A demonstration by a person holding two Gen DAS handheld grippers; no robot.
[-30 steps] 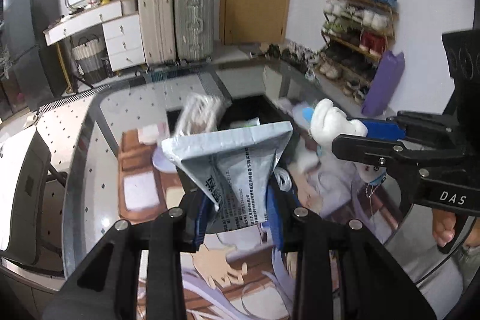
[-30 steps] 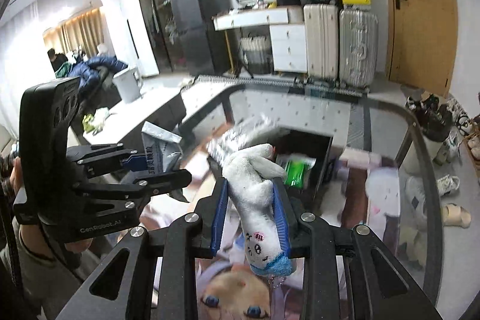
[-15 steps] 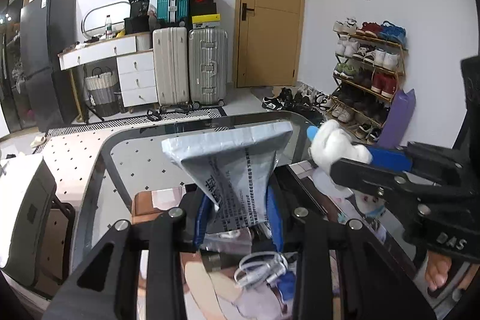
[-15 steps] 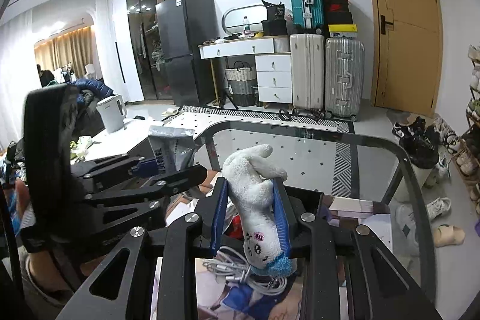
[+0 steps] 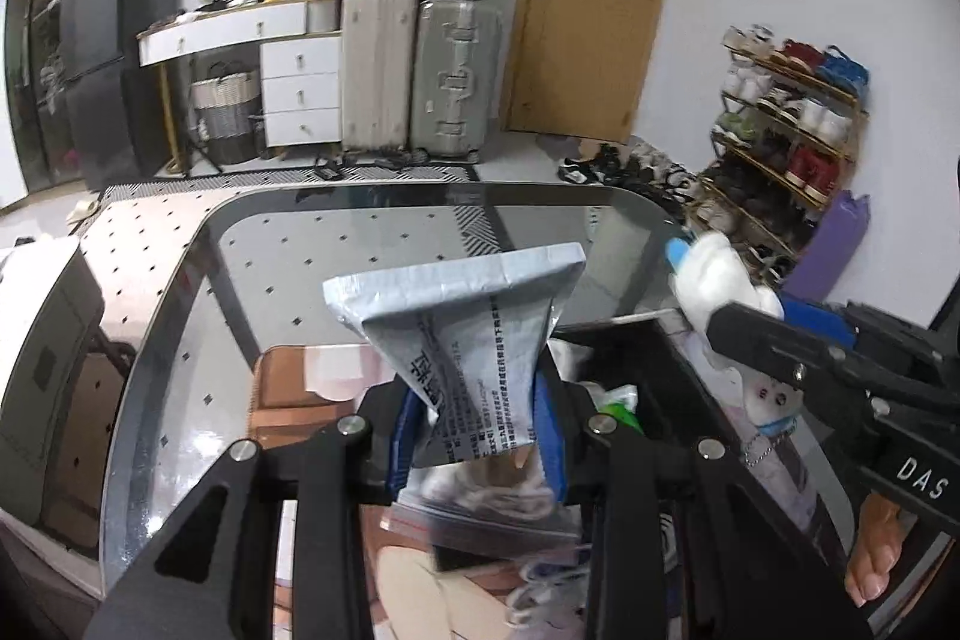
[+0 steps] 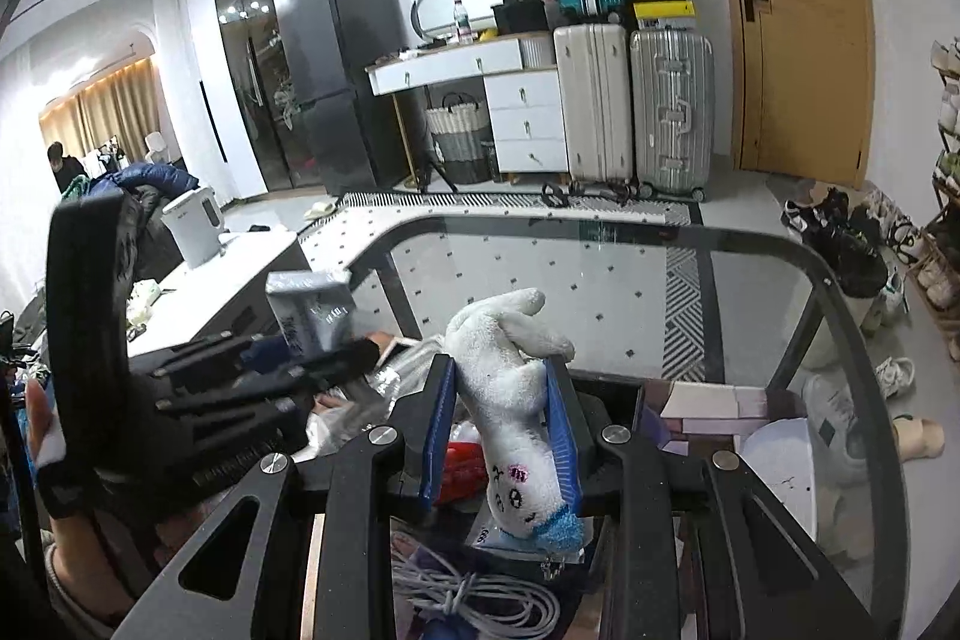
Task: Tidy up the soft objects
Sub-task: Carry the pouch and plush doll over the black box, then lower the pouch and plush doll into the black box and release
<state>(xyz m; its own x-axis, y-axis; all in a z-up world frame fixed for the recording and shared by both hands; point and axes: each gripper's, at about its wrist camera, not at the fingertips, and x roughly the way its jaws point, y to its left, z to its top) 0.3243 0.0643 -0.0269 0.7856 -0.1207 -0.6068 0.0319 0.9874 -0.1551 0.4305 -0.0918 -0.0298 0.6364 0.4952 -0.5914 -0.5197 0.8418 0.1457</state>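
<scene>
Between the blue pads of the left gripper point(image 5: 480, 436), closed on its lower end, stands a grey printed soft packet point(image 5: 474, 334) above the glass table point(image 5: 360, 244). The right gripper point(image 6: 501, 436) clamps a white plush toy point(image 6: 510, 370), head down.

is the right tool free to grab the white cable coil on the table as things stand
Probably not. The right tool is shut on the white plush toy, so its jaws are full. The cable coil lies just below it, uncovered, but the toy would have to be released first.
</scene>
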